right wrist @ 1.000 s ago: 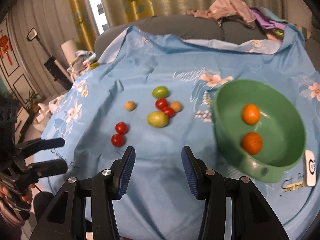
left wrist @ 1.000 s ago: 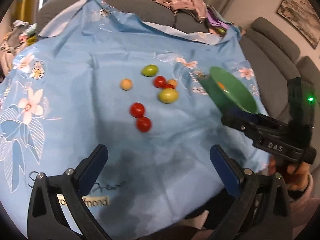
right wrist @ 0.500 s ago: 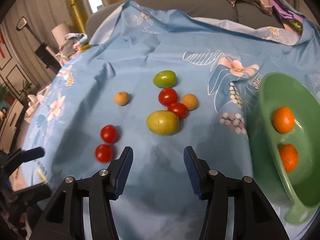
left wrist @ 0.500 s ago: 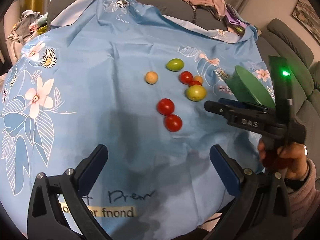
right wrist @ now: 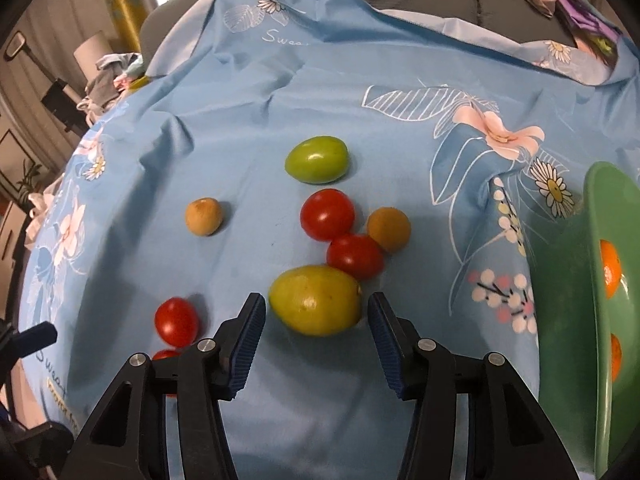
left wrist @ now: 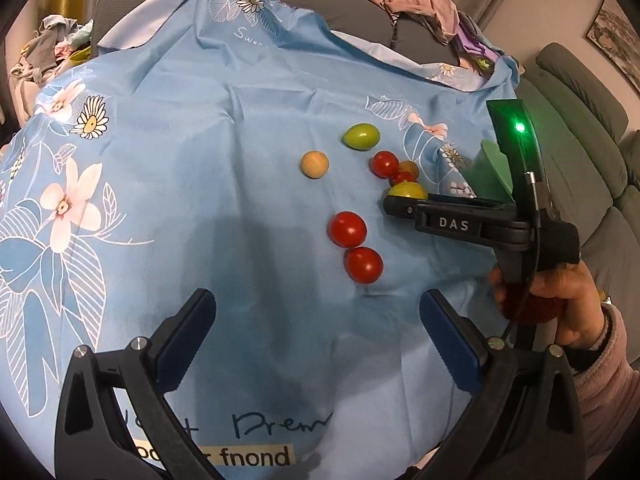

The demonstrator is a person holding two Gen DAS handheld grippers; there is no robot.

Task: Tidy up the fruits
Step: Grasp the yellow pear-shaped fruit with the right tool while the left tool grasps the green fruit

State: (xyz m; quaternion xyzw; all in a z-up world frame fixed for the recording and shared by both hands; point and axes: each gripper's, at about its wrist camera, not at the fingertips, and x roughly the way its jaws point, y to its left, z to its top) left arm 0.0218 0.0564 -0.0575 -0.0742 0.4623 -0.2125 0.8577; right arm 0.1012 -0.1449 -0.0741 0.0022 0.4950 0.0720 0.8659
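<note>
Blue floral cloth draped over a grey sofa. Right gripper, spread, its pads flanking the yellow-green fruit without touching. At 12 o'clock beyond it: two red tomatoes, then a green fruit. At 3 o'clock, the green bowl holds two oranges. Left gripper, spread, empty, hovers short of two tomatoes.
</note>
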